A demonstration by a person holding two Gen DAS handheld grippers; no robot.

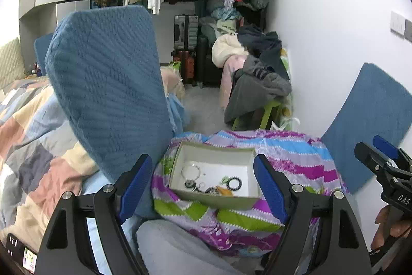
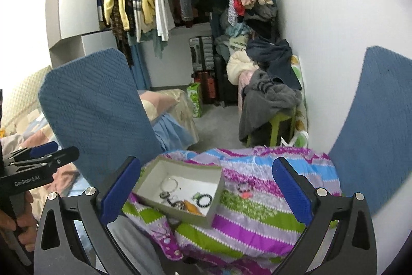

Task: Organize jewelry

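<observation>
Both sets of jaws stand wide apart with nothing between them: the left gripper [image 1: 206,184] and the right gripper [image 2: 203,193] each hover short of a shallow grey-green cardboard box [image 1: 253,161] with a white floor, and touch nothing. That box sits on a rumpled striped cloth of purple, green and light blue [image 1: 291,156]. Inside the box lie a silver ring bracelet [image 1: 191,171], a black beaded bracelet [image 1: 234,183] to its right, and a cluster of small dark and orange pieces [image 1: 215,190] along the near wall. A quilted blue cushion [image 1: 108,84] stands upright left of the box.
</observation>
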